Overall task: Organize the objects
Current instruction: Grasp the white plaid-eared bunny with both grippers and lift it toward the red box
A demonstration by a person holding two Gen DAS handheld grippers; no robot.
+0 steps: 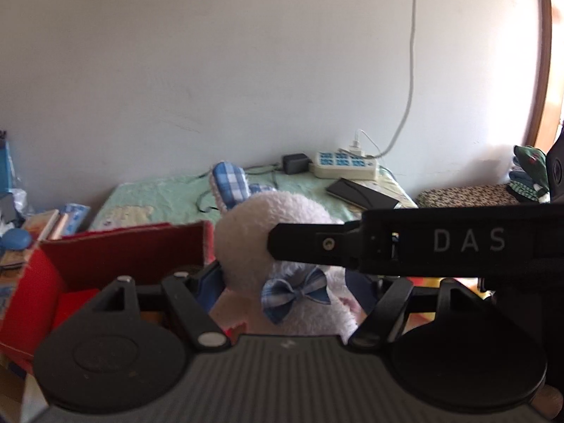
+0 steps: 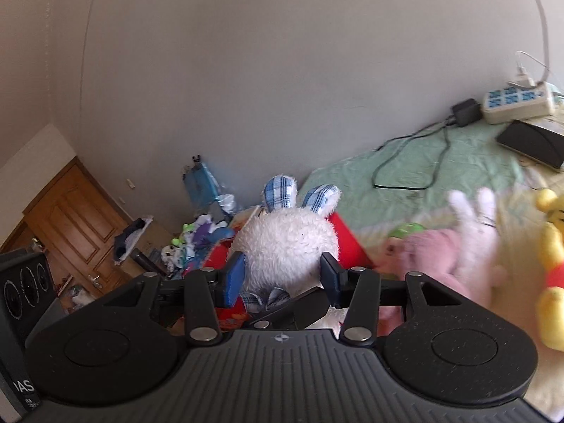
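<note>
- I see the white plush rabbit (image 2: 285, 243) directly in front of my right gripper (image 2: 283, 278), with its checked blue ears pointing up and its small checked bow (image 1: 296, 292) below the head.
- The jaws of the right gripper stand on both sides of the rabbit, around the neck just below the head. The blue pads (image 2: 235, 276) seem to touch the fur, so I judge they are gripping it, but lightly.
- In the left wrist view, the left gripper (image 1: 282, 282) has its jaws also on each side of the rabbit body, and the right gripper's black finger crosses in front of the head. I cannot tell if the left jaws really press the toy or only stand beside it.
- The rabbit is just beside the red cardboard box (image 1: 123, 246), at the edge of the bed (image 2: 440, 179). I think the box is the place for the toys.
- The rabbit is soft and surely light. The fluffy fur will compress a lot, so a grip on the outside fur alone can slip.
- The best place to hold is, in my opinion, the narrow neck under the head, or the body, not the ears, because they are floppy.
- A pink plush toy (image 2: 458, 243) and a yellow plush bear (image 2: 551, 271) lie on the bed to the right, not yet in the box.
</note>
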